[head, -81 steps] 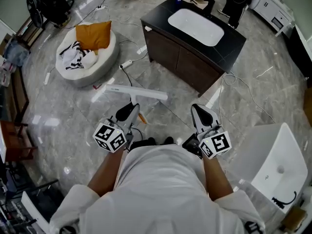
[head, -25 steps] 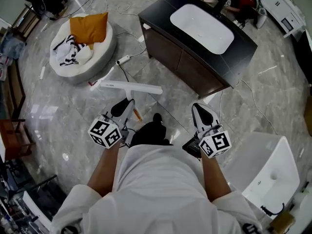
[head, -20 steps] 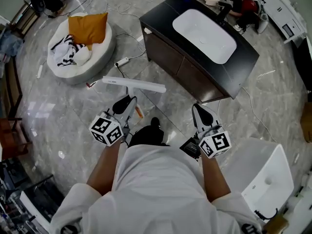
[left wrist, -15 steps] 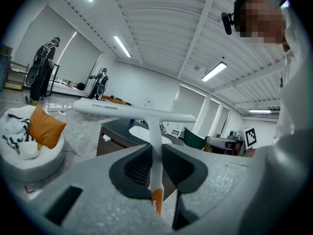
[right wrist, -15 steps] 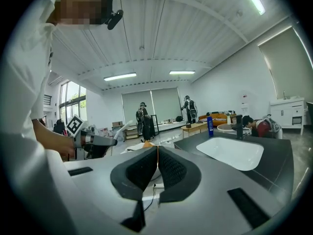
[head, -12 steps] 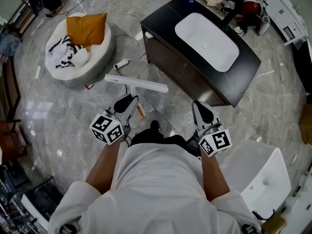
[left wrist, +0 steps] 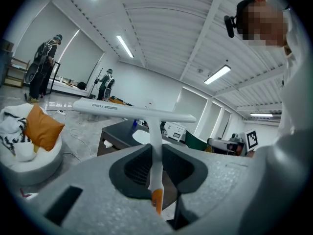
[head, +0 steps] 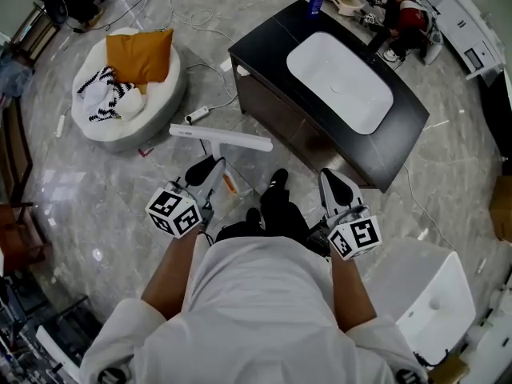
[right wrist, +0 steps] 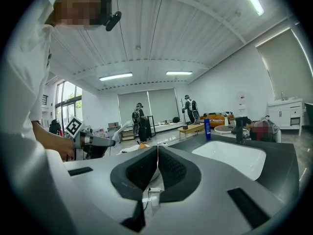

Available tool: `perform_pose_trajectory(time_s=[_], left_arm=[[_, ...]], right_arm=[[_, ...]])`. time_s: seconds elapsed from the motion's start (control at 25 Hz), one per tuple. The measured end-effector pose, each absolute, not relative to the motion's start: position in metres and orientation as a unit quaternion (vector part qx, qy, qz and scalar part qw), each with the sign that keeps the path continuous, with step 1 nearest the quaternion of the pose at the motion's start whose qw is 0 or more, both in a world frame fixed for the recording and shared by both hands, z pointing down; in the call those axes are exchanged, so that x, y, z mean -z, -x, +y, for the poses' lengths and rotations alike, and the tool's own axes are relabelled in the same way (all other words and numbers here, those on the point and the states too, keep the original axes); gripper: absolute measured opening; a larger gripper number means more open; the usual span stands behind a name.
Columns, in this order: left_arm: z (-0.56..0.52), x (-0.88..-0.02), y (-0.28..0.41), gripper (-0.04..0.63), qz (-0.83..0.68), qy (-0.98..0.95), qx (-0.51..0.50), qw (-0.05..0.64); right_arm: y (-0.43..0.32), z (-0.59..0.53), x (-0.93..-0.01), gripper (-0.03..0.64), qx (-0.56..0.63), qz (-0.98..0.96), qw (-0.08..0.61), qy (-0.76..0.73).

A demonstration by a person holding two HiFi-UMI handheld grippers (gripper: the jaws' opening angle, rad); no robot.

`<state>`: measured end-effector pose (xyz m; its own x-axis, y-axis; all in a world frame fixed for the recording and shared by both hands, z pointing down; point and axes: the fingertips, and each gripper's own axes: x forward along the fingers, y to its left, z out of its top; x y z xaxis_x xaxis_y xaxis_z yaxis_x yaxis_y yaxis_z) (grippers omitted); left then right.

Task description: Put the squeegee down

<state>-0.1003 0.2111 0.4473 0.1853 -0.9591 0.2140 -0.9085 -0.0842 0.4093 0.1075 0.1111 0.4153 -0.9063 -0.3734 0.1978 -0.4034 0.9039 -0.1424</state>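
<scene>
Closer to the vanity [head: 264, 45] now, squeegee [head: 220, 138] still aloft, handle pinched in the left gripper [head: 206, 168]; right gripper [head: 336, 184] pressed together, empty.

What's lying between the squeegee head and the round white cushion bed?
A white power strip on its cable, on the floor between squeegee and cushion bed; the head view shows it.

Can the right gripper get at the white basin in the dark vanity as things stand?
Probably yes: the right gripper, shut on nothing, points toward the basin with nothing visible between them.
</scene>
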Motion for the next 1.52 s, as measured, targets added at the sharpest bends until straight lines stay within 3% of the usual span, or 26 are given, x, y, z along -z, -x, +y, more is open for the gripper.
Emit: perform_pose_trajectory(time_s=[1.08,1.52], left_arm=[[0.015,-0.428,0.194,0.077,-0.651,-0.725,0.028,0.223],[-0.064,-0.424,0.214,0.075,-0.642,-0.723,-0.017,0.254]], right_arm=[[-0.022,-0.084,-0.415,0.015,-0.106,-0.976,0.067,-0.180],[-0.005,-0.158,-0.405,0.015,-0.096,-0.978,0.059,-0.174]])
